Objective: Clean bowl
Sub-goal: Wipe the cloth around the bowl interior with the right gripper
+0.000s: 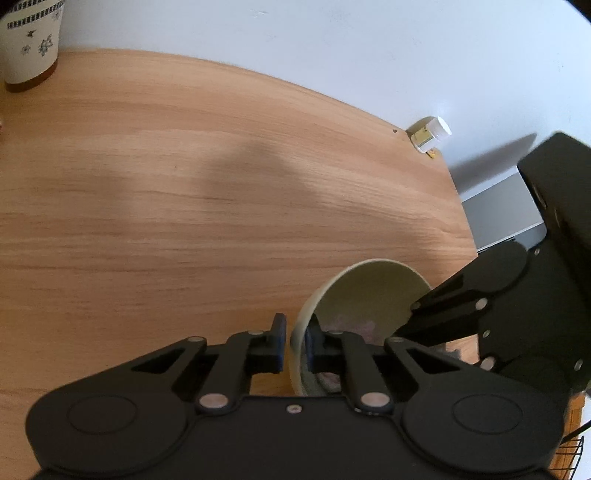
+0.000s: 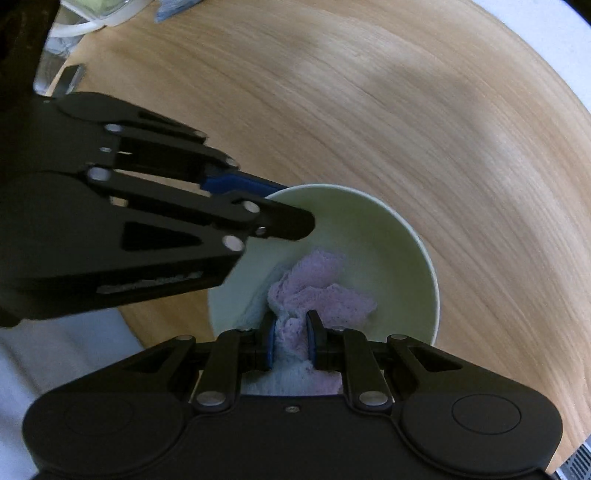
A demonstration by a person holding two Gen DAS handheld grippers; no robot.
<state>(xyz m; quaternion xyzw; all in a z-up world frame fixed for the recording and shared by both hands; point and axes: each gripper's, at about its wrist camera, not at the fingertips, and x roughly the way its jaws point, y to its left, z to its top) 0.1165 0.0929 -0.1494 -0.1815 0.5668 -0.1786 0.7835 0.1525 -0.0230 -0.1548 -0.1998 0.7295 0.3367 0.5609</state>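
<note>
A pale green bowl (image 2: 369, 229) sits tilted on the wooden table; it also shows in the left wrist view (image 1: 365, 291). My left gripper (image 1: 295, 341) is shut on the bowl's rim, one finger outside and one inside; it enters the right wrist view from the left (image 2: 273, 195). My right gripper (image 2: 291, 338) is shut on a crumpled pink cloth (image 2: 317, 295) and presses it against the bowl's inner wall. In the left wrist view the right gripper (image 1: 402, 328) reaches into the bowl from the right, with its fingertips hidden.
A patterned paper cup (image 1: 29, 40) stands at the table's far left. A small white-capped bottle (image 1: 430, 134) lies at the far table edge by the wall. White items (image 2: 92, 14) lie at the top left in the right wrist view. The table edge (image 2: 576, 424) runs close on the right.
</note>
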